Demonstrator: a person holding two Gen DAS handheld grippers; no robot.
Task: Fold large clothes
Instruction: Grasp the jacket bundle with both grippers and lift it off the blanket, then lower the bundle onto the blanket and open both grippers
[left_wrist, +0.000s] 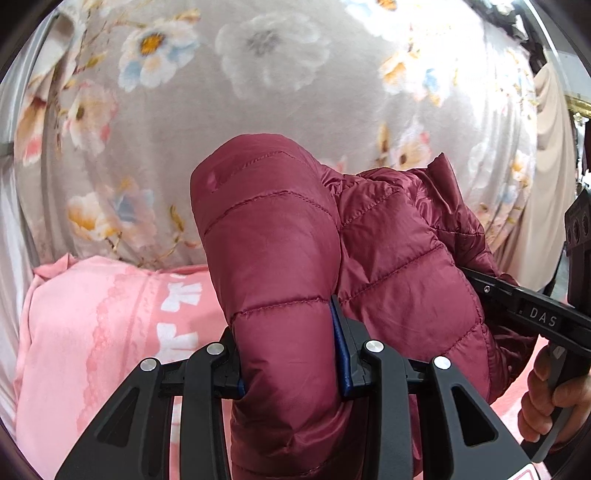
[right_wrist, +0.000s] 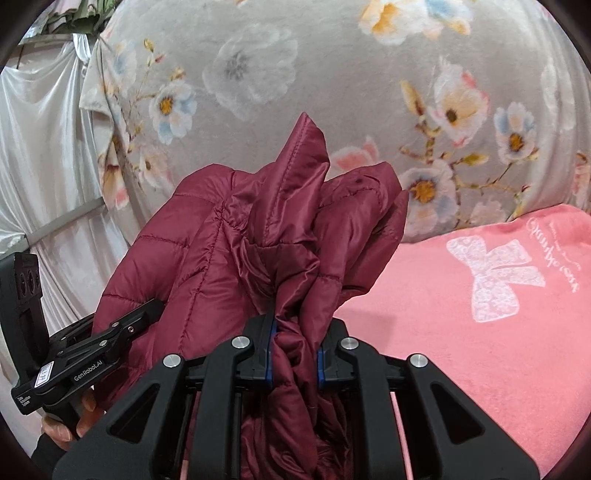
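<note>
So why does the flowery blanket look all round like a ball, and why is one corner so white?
Left wrist view: the fisheye lens bulges the flowery blanket, and bright light washes out its top right, while the red puffy jacket stays sharp. Right wrist view: the same bulge, dark rounded corners, softer light on the pink blanket.

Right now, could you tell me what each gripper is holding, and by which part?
Both hold the maroon puffer jacket: left gripper a padded fold, right gripper bunched fabric.

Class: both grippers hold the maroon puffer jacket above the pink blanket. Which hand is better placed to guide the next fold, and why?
Probably the left. The left gripper clamps a smooth, flat quilted panel of the jacket, easy to lay down neatly. The right gripper pinches a bunched, twisted wad, so it should follow.
</note>
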